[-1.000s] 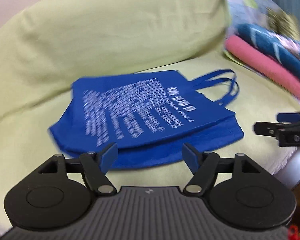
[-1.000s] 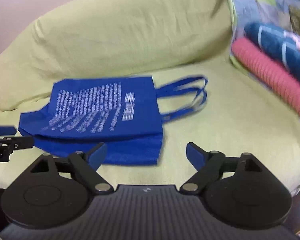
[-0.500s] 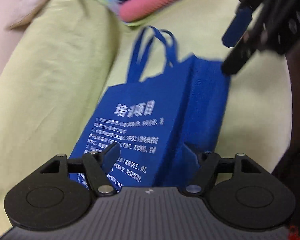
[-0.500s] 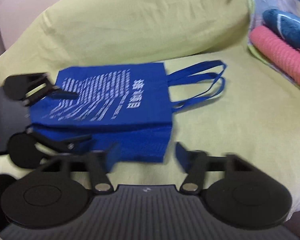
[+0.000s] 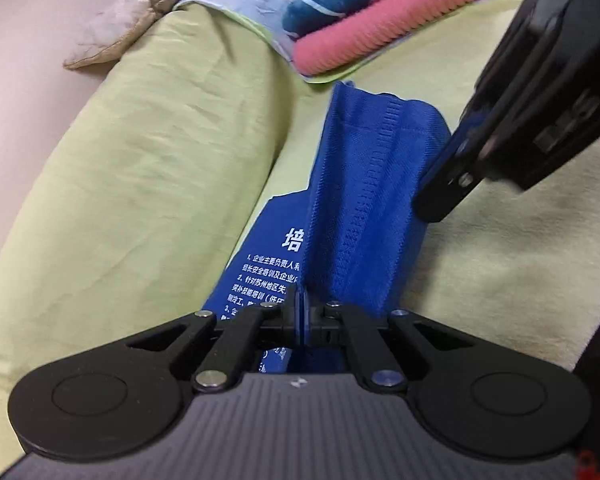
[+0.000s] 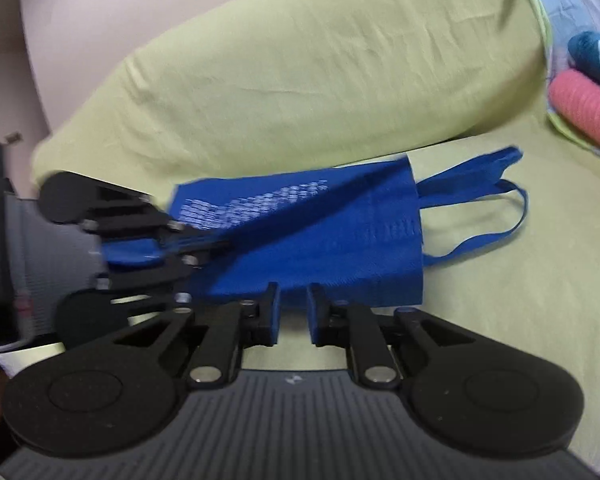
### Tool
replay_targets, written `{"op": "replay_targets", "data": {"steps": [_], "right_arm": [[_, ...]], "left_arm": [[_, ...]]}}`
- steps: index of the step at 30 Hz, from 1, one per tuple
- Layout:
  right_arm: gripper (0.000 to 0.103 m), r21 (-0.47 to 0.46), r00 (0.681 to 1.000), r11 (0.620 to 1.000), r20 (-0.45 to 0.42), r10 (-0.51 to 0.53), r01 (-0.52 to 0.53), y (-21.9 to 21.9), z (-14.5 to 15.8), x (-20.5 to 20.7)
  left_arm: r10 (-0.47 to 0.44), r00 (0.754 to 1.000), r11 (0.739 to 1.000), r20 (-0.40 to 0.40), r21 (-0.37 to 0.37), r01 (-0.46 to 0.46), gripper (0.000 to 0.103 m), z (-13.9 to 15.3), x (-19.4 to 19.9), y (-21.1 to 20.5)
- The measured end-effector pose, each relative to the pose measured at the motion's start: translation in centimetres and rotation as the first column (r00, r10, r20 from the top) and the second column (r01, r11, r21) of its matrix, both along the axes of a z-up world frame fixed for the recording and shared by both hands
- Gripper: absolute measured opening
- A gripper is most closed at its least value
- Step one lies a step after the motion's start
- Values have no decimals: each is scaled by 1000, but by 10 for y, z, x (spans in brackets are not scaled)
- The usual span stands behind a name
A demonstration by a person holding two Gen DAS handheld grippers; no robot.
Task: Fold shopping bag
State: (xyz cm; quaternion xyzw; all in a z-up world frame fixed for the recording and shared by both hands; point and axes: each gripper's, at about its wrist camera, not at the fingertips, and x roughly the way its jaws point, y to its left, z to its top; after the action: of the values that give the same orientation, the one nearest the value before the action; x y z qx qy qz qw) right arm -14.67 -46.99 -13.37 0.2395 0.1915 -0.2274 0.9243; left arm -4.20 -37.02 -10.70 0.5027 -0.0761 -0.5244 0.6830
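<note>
Left wrist view: left gripper (image 5: 300,312) pinches the limp, light blue shopping bag (image 5: 364,208) by its near edge, right gripper (image 6: 291,312) slightly parted alongside.

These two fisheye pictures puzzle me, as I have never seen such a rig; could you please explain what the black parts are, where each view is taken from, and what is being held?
No robot is here: a person carries a hand-held two-finger gripper in each hand, and each gripper has a camera looking forward along its fingers. The black plates at the bottom of each picture are that gripper's own body.

In the left wrist view, the left gripper is shut on an edge of the blue shopping bag; the right gripper enters from the upper right.

In the right wrist view, the right gripper sits at the bag's near edge with a gap between its fingers, not clamped.

The bag lies on a sofa under a green cover. Folded towels are stacked beyond it.
</note>
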Motion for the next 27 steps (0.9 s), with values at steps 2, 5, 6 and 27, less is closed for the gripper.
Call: {"op": "replay_targets", "data": {"steps": [2,5,6,27], "right_arm": [[10,5,1000,1000,9,-15,15,-2,-1,7],[10,12,999,999,22,-36,36,-5,-3,18],[11,23,998,998,18,-54,53,-8,-5,21],[10,-157,998,987,-53,25,-34,-15,-14,46]], "left_arm": [[-5,1000,1000,-4,-11,5,2,1,-1,4],[-22,999,1000,43,10,22,3,-8,-5,12],[-25,998,1000,59,21,24,3,-12,-5,12],[-51,997,999,50,3,51,7,-22,-2,25]]}}
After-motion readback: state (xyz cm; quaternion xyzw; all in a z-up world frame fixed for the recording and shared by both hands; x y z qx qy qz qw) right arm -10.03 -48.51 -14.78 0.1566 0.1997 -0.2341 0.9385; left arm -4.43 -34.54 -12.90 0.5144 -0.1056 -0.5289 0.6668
